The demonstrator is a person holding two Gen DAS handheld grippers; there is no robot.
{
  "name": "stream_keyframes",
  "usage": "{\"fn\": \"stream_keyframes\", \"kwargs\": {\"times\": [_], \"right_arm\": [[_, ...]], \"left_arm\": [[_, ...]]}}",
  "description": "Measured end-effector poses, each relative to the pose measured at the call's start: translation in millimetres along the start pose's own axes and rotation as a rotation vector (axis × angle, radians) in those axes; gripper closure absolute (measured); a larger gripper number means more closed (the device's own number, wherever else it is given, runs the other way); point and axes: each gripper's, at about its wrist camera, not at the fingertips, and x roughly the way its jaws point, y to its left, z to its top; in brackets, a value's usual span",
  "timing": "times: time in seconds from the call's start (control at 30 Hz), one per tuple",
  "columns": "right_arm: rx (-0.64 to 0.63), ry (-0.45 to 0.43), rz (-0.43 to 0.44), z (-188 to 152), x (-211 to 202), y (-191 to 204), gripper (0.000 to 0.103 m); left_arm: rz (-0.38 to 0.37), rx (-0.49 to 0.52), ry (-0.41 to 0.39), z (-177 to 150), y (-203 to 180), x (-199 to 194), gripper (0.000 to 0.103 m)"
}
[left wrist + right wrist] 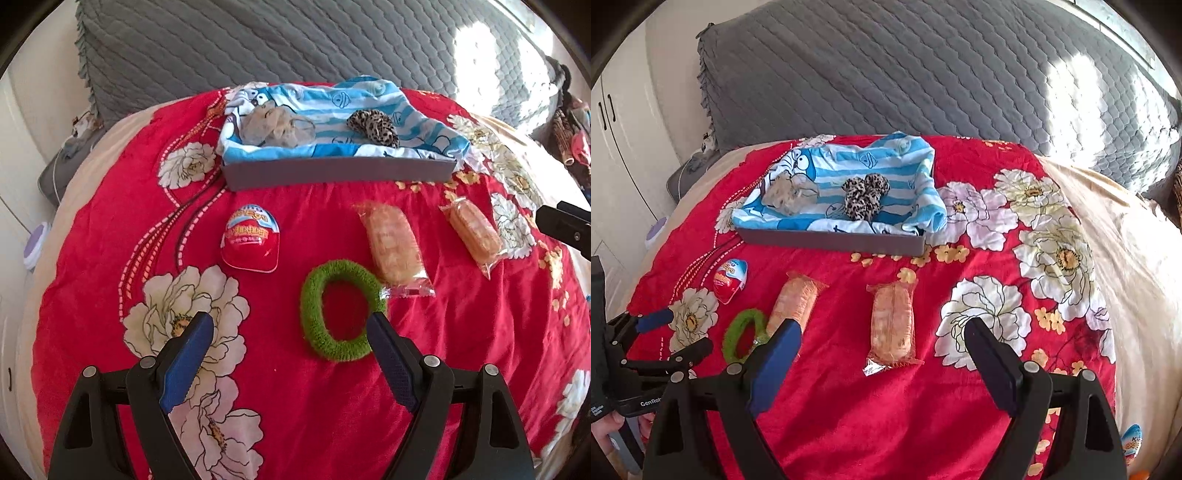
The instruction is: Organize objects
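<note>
Bed [295, 406] — tray [332, 173], snacks [393, 243], scrunchie [314, 325].

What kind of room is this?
Most likely a bedroom: the things lie on a bed under a red floral bedspread, with a grey quilted cover behind and white wardrobe doors at the side.

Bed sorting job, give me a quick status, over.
Left gripper open, nothing held, near the green scrunchie. Right gripper open, framing a wrapped snack. Tray holds two scrunchies. Nothing in the way.
</note>
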Motion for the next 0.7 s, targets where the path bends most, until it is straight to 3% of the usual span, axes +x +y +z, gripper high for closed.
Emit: {"fn": "stream_keyframes", "kwargs": {"times": [0.7], "right_arm": [[0.000, 0.047, -0.021, -9, 25, -2, 0.013]], "left_arm": [[-0.019, -0.023, 0.042, -6, 2, 29, 0.017]]}}
